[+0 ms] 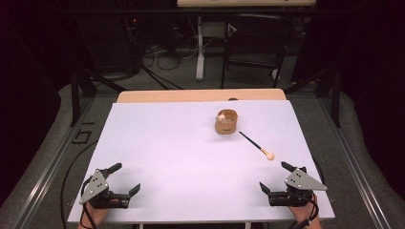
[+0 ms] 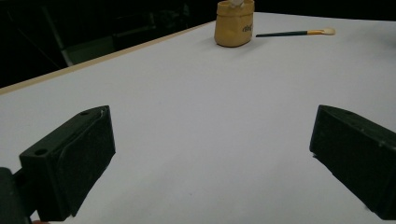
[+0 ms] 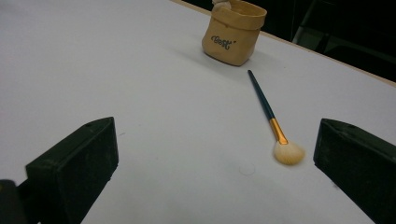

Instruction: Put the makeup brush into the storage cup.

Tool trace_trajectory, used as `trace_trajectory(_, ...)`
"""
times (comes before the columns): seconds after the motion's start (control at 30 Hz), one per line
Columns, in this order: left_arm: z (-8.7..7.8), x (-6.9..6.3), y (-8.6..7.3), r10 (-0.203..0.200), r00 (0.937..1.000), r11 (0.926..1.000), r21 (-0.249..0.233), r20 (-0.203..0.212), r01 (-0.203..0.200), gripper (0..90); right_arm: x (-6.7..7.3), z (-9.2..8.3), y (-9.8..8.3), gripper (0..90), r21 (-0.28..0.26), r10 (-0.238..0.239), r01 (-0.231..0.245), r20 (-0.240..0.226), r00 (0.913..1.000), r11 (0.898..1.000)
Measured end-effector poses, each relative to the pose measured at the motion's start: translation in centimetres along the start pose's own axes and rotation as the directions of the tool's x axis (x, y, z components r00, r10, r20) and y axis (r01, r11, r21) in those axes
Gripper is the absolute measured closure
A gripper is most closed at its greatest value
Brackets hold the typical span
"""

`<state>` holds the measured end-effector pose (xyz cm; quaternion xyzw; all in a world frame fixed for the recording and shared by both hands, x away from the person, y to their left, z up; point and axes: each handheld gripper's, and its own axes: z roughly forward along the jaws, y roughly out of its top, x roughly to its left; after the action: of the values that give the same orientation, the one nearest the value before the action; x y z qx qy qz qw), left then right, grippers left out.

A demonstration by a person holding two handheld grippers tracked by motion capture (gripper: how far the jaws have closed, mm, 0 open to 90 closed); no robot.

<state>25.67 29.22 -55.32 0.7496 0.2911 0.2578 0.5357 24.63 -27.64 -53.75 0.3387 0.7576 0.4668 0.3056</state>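
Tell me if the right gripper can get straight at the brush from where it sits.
Probably yes. The right gripper is open, and the brush lies flat on bare table just ahead of it, bristles nearest, apart from the tan pouch. Nothing lies between.

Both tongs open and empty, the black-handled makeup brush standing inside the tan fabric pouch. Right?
Not quite. The black-handled makeup brush lies flat on the white table, beside the tan fabric pouch, as the right gripper view shows. Both tongs are open and empty.

Dark room, grey floor (image 1: 43, 157), black chair (image 1: 255, 45) (beyond table), tangled cables (image 1: 162, 57)
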Motion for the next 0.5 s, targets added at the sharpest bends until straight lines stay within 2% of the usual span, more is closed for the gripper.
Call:
trace_trajectory(0.43, 0.18, 0.01, -0.04, -0.002, 1.0, 1.0, 0.001, 0.007, 0.002, 0.1, -0.1, 0.44, 0.42, 0.0, 0.02, 0.004, -0.004, -0.008, 1.0, 1.0)
trace_trajectory(0.5, 0.11, 0.01, -0.06, -0.005, 1.0, 1.0, -0.002, 0.0, 0.005, 0.1, -0.41, 0.68, 0.58, 0.0, 0.045, 0.012, -0.011, -0.017, 0.9998, 0.999)
